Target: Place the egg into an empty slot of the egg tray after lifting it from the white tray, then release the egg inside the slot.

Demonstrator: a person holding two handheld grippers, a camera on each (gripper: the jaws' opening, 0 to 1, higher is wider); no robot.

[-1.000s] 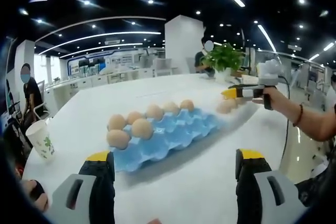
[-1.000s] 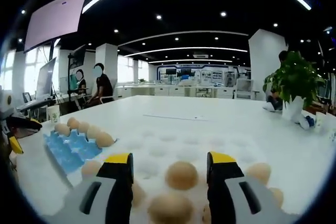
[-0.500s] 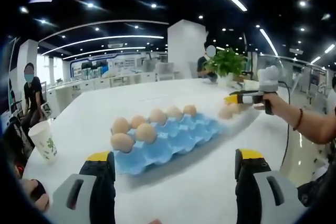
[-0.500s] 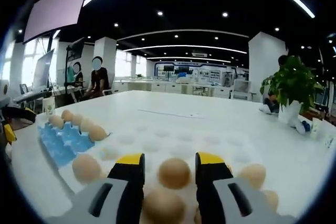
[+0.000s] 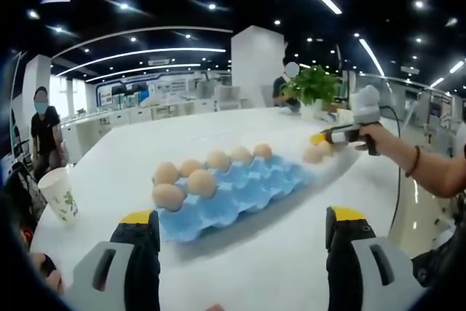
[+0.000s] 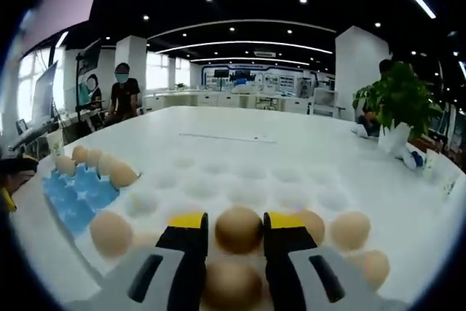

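In the right gripper view, my right gripper (image 6: pixel 237 221) is shut on a brown egg (image 6: pixel 239 229), its yellow-tipped jaws pressing both sides. The egg sits among several others (image 6: pixel 111 231) on the white tray (image 6: pixel 255 180), whose far dimples hold nothing. The blue egg tray (image 6: pixel 73 193) lies to the left with eggs along its far edge. In the left gripper view, the blue egg tray (image 5: pixel 240 189) lies ahead with eggs (image 5: pixel 167 196) in its left and back slots. My left gripper (image 5: pixel 240 232) hovers open in front of it. The right gripper (image 5: pixel 336 136) is at the right, over eggs (image 5: pixel 313 154).
A paper cup (image 5: pixel 60 194) stands at the table's left edge. A potted plant (image 6: pixel 397 100) stands at the far right of the white table (image 6: pixel 240 125). A hand (image 5: pixel 378 136) and forearm hold the right gripper. People sit beyond the table's far left side.
The right gripper's jaws have closed in from a wide gap onto the egg between them. The left gripper has stayed open and nearly still.
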